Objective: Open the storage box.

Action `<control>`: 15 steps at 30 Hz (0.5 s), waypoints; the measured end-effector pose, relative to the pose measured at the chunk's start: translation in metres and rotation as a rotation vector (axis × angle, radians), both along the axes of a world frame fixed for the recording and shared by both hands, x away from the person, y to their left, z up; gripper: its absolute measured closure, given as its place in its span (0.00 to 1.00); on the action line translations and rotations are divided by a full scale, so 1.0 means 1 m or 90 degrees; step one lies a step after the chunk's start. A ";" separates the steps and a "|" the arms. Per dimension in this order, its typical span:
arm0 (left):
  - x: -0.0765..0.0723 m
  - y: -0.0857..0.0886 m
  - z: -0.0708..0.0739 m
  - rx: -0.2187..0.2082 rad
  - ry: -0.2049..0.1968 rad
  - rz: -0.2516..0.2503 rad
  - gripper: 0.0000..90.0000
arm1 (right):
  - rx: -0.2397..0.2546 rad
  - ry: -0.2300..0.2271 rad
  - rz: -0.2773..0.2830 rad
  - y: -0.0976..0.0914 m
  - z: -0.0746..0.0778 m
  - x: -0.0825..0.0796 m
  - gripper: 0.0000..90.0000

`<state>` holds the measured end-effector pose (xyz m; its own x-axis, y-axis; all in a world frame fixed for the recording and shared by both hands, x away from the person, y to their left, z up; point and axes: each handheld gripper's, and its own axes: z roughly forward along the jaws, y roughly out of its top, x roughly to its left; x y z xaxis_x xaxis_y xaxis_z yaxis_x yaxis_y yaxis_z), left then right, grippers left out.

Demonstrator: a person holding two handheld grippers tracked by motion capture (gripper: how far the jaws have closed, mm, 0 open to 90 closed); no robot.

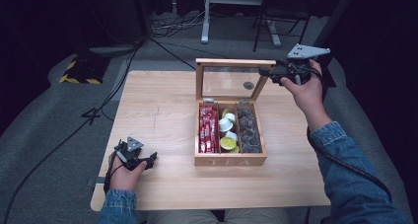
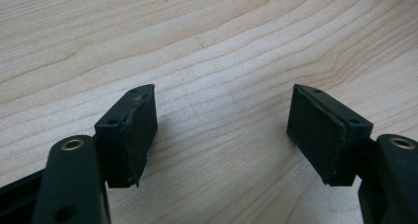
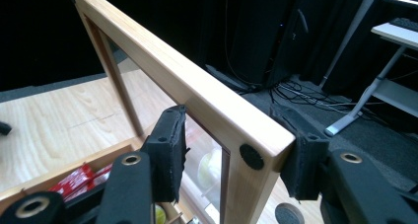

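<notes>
Your right tool (image 3: pixel 231 160) straddles the top corner of the tea box lid (image 3: pixel 187 86), but its pads aren't clearly pressing; I can't tell if it grips. The lid stands upright and open. The tea box (image 1: pixel 230 160) sits on the desk (image 1: pixel 157 115) at centre, compartments full. Your left tool (image 2: pixel 222 130), at 8 o'clock from the box, is released and empty over bare wood. Opening looks done; remaining: let go of the lid, pick from the box.

We read one word: "TEA", in capital letters on the front wall of the open light wooden box with three compartments (image 1: pixel 230 160) standing on the pale wooden table (image 1: pixel 157 115). The red sachets (image 1: pixel 208 129) in its left compartment carry print too small for us to make out. We find no other legible lettering or numbers.
</notes>
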<state>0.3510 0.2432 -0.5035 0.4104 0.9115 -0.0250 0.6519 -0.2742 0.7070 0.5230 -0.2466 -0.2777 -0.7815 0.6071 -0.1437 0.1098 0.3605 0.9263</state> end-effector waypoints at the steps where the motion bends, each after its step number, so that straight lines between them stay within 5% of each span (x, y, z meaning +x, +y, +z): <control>1: 0.000 0.000 0.000 0.000 0.000 0.000 0.30 | 0.003 0.002 -0.003 0.001 0.000 0.002 0.56; 15: 0.004 -0.001 0.000 0.000 0.003 -0.001 0.29 | 0.019 0.019 -0.031 0.006 0.002 0.034 0.51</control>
<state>0.3546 0.2426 -0.5033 0.4121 0.9107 -0.0278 0.6552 -0.2750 0.7036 0.5573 -0.2403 -0.2762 -0.7549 0.6480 -0.1014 0.1547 0.3262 0.9326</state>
